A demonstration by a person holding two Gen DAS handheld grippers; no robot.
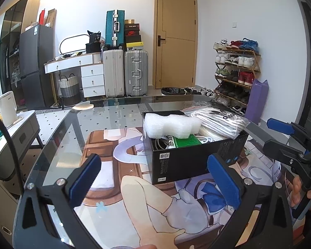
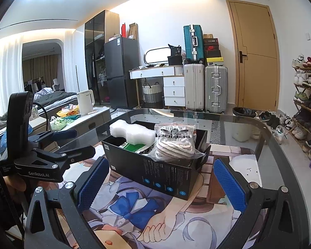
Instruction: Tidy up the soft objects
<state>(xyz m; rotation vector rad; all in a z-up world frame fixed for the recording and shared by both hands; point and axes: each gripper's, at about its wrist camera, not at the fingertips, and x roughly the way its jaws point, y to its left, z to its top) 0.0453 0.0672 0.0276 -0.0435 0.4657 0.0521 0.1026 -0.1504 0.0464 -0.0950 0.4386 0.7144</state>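
A lived-in home, probably a studio flat: a bed (image 2: 51, 97) beyond the curtains, a fridge (image 2: 120, 70), stacked suitcases (image 1: 124, 72), a loaded shoe rack (image 1: 236, 72) by the door (image 1: 175, 39), a kettle (image 2: 85, 101).

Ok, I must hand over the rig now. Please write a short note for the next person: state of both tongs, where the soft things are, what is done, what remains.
Left tongs: open, empty, held above the table before the black box.
Right tongs: open, empty, also facing the box.
White foam wrap and bagged Adidas socks sit in the box, piled above its rim, on top of cables and a green packet.
Done: both soft items appear boxed.
Left: perhaps press them lower; no other loose soft item visible on the glass table.
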